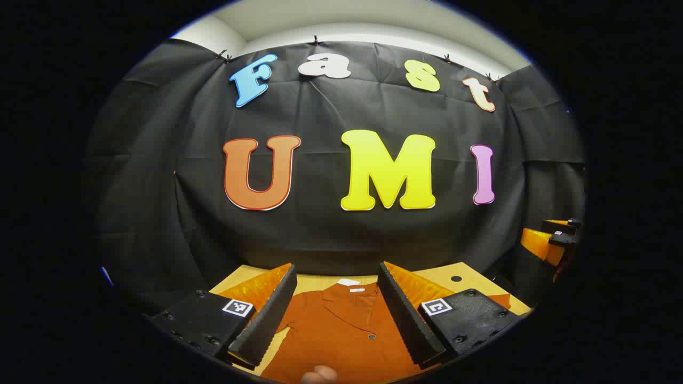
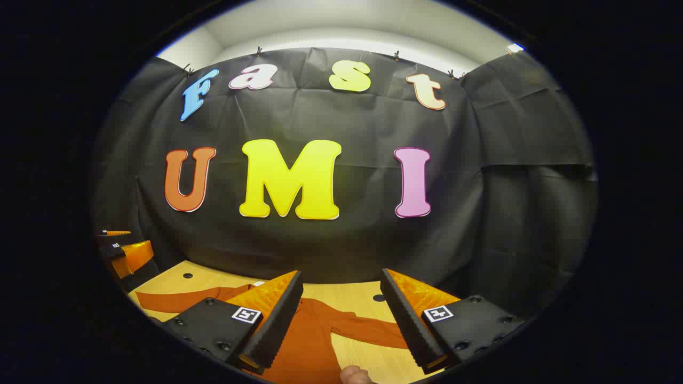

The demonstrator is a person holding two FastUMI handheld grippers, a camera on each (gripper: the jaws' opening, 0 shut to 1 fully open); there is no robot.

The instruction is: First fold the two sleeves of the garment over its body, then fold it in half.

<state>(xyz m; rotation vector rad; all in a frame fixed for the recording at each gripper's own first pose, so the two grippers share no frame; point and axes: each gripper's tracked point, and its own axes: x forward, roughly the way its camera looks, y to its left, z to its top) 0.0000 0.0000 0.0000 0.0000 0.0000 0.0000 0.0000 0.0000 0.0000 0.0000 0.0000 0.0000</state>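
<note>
A rust-orange shirt [image 1: 341, 330] lies flat on the wooden table [image 1: 475, 271], collar and white neck label at the far side, a dark button on its front. My left gripper [image 1: 337, 268] hovers open above the collar area, touching nothing. In the right gripper view the same shirt [image 2: 309, 341] has one long sleeve [image 2: 368, 329] stretched out to the right and the other sleeve [image 2: 176, 300] stretched out to the left. My right gripper [image 2: 341, 274] is open over the shoulder, with nothing between its fingers. Each gripper appears far off in the other's view: the right gripper [image 1: 552, 240], the left gripper [image 2: 125, 250].
The black cloth wall stands close behind the table's far edge. Small round holes [image 2: 379, 297] dot the tabletop [image 2: 347, 292]. A person's fingertip [image 1: 318, 375] shows at the bottom edge of the left gripper view, and another fingertip [image 2: 355, 376] in the right gripper view.
</note>
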